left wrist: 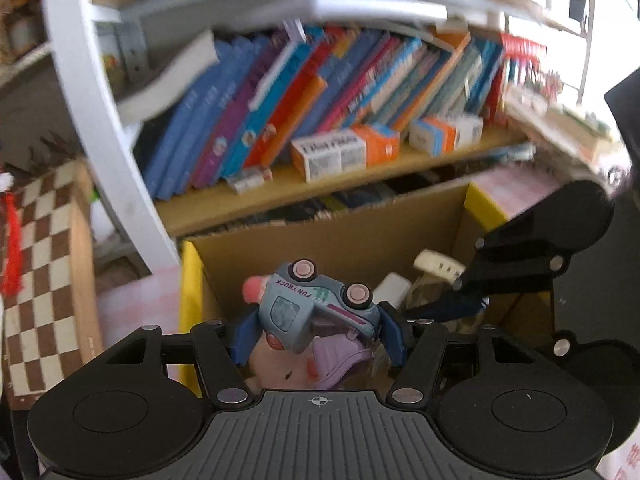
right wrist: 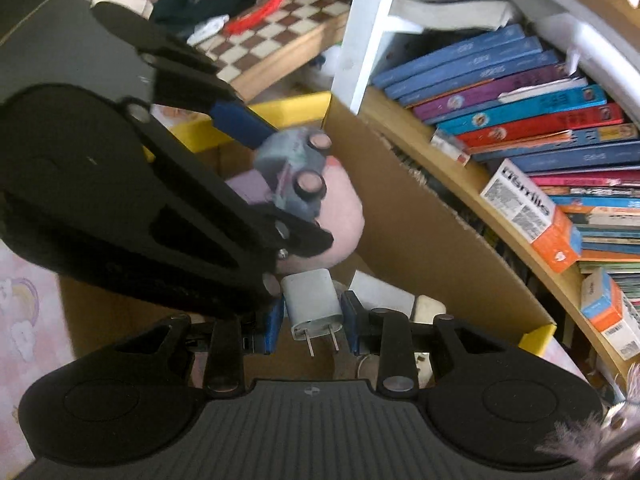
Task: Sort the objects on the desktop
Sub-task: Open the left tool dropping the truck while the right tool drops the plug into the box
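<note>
My left gripper (left wrist: 316, 330) is shut on a blue-grey toy truck (left wrist: 308, 306), held upside down with its wheels up, over an open cardboard box (left wrist: 332, 240). A pink plush toy (left wrist: 288, 368) lies in the box under it. My right gripper (right wrist: 314, 322) is shut on a white plug charger (right wrist: 314, 300), prongs pointing toward the camera, also over the box (right wrist: 420, 208). In the right wrist view the left gripper reaches in from the left with the truck (right wrist: 296, 172) above the plush (right wrist: 340, 216). The right gripper (left wrist: 460, 300) shows at the right in the left wrist view.
A bookshelf (left wrist: 360, 168) with leaning books and small cartons stands just behind the box. A chessboard (left wrist: 44, 264) sits at the left. White items (right wrist: 384, 296) lie in the box. A pink patterned cloth (right wrist: 24, 312) covers the desk.
</note>
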Available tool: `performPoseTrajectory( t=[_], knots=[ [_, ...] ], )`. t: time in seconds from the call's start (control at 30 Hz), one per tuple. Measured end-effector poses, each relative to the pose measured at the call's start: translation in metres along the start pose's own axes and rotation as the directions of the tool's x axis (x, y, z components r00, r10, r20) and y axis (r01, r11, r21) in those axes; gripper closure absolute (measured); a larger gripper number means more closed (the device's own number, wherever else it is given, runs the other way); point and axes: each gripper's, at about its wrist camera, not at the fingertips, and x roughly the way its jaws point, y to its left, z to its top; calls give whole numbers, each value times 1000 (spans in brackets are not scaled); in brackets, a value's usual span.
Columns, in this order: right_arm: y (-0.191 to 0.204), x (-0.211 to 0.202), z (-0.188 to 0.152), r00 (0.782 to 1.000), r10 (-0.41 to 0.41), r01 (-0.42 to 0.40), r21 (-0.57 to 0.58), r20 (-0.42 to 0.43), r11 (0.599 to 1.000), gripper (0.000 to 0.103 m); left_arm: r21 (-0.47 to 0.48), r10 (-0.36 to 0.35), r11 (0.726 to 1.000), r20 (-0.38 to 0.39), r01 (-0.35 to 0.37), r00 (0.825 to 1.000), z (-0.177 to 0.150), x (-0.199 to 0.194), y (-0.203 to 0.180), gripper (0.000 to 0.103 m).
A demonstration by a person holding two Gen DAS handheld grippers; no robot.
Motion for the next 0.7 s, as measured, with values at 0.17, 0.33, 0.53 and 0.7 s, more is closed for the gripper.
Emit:
performPoseTrajectory(
  t=[0.17,0.33,0.53,0.7],
  knots=[
    [-4,12,0,999,29,-29,-12,-29,1000,73,27,-19,999,-50,21,999,2,16,-3,42],
    [-5,9,1,1000,28,-28,-16,-11,999,58,9,-29,1000,-57,29,998,7,21,-2,40],
    [-8,-3,-3,999,30,-30,5,14,1000,54,23,-9,1000,-10,9,1000,7,6,-3,23],
    [-7,-17,-16,999,46,-46,2,10,999,54,63,-1,998,2,1,1000,-2,-12,-5,19]
  ],
)
